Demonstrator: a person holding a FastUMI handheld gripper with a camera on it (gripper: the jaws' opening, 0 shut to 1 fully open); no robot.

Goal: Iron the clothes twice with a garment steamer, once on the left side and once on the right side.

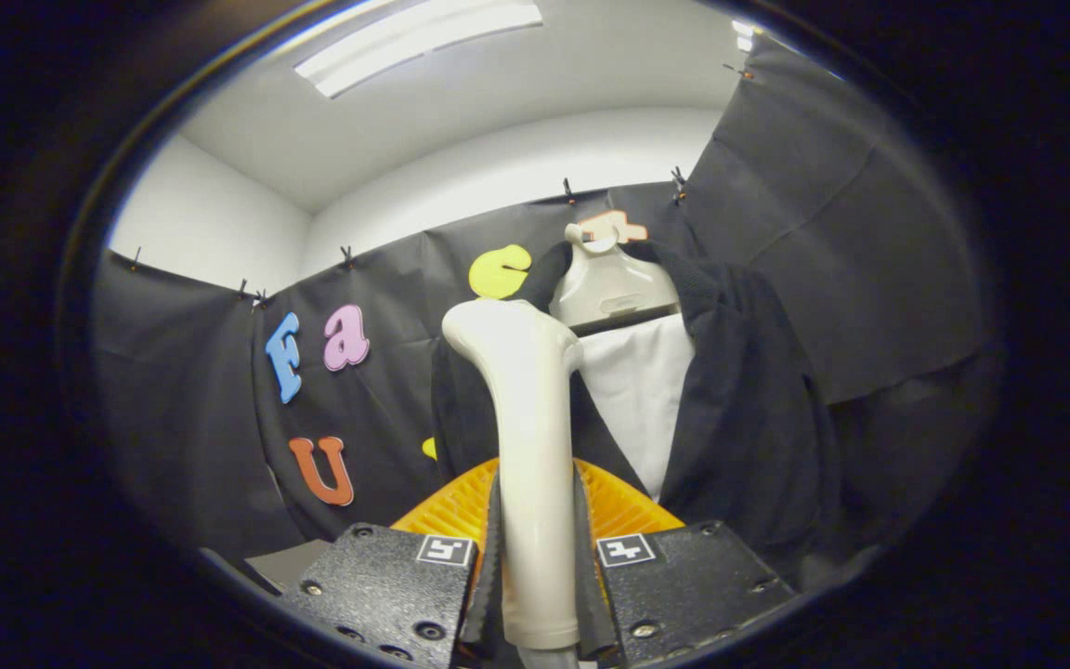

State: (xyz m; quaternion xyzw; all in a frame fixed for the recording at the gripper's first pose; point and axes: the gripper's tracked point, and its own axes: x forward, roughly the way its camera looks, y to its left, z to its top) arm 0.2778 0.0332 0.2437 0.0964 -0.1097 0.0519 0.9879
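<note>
A: What does the booth look like?

B: Matte black cloth (823, 232) hangs in loose folds, clipped along its top edge, with plain white walls (210, 232) and a ceiling light panel (419, 42) above it.

A: And the garment?

B: A dark jacket (749, 400) of soft, slightly fuzzy fabric hangs open on a smooth cream plastic hanger (614, 288), beyond the fingers. A flat white panel (642, 395) shows between its two front edges.

A: Where is the steamer?

B: The garment steamer (530, 446) stands between the fingers. It is glossy cream plastic, a rounded, slightly tapering handle whose long axis runs upright, straight away from the fingers. Its bulbous head bends toward the left at the top, in front of the jacket's left front edge.

A: What are the fingers doing?

B: The gripper (535, 567) is closed narrowly on the steamer's handle, with ribbed pads (491, 557) pressing on both sides. The finger blocks are rough, grainy metal with screw heads. Behind the handle sits a ribbed orange piece (623, 506), fan-shaped.
</note>
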